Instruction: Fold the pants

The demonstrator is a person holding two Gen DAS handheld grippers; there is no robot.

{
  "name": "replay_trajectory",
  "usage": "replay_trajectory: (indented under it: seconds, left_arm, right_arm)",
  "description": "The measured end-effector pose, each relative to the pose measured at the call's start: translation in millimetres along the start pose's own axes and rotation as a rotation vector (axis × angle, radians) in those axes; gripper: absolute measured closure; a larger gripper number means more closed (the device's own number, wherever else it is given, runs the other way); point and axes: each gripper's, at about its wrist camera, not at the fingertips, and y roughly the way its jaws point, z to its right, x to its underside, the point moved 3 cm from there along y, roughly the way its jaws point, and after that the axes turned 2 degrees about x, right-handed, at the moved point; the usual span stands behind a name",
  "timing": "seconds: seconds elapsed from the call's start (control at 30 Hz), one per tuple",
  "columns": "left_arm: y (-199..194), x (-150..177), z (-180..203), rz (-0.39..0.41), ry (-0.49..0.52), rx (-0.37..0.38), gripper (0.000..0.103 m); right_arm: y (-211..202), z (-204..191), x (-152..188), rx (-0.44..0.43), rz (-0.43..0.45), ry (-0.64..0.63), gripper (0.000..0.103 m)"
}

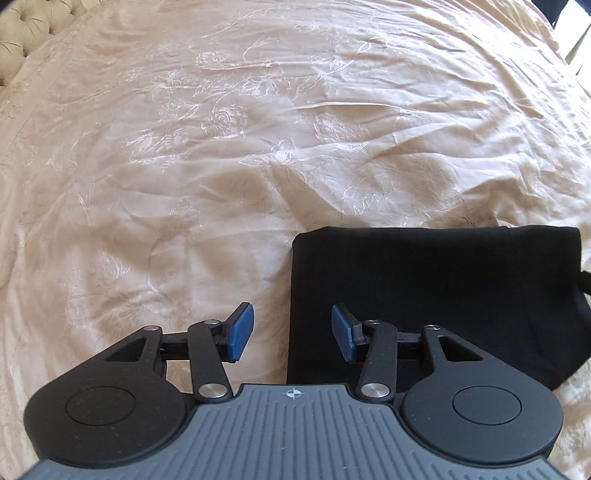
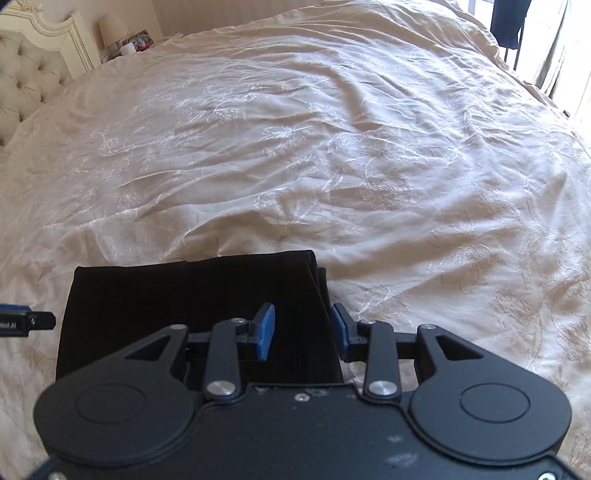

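Note:
The black pants (image 1: 436, 295) lie folded into a flat rectangle on the cream bedspread (image 1: 258, 147). My left gripper (image 1: 291, 332) hovers open over the pants' left edge, with one blue pad above the bedspread and the other above the cloth. In the right wrist view the pants (image 2: 184, 302) show stacked layers at their right edge. My right gripper (image 2: 303, 332) stands open astride that edge, its pads not pressing the cloth. The tip of the left gripper (image 2: 26, 321) shows at the far left, beside the pants.
The embroidered bedspread (image 2: 332, 166) is wrinkled and fills most of both views. A tufted headboard (image 2: 26, 81) and a bedside lamp (image 2: 110, 26) stand at the upper left. A dark garment (image 2: 511, 22) hangs by the bright window at the upper right.

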Motion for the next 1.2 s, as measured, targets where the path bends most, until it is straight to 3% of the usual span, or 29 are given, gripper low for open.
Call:
replay_trajectory:
  seconds: [0.17,0.33,0.83,1.03,1.2]
  left_arm:
    - [29.1,-16.4,9.7,-0.054,-0.014,0.007,0.057]
    - [46.1,-22.6,11.8,-0.076,-0.014,-0.01,0.051]
    - [76.8,-39.6,3.8,-0.11,0.019,-0.042,0.015]
    - [66.6,-38.8,-7.5,-0.083,0.01,-0.004,0.013]
    - [34.5,0.2,-12.2,-0.031,0.012,0.014,0.014]
  right_arm:
    - [23.6,-2.0,1.3,0.03,-0.068,0.014,0.067]
    - [41.5,4.9,0.5,0.051,-0.112,0.024,0.062]
    - [68.5,27.9,8.5,-0.008,-0.121,0.148,0.051]
    - [66.0,32.6,11.7,-0.037,-0.102,0.164,0.05]
    - [55.3,38.2,14.1,-0.054,-0.138,0.182,0.05]
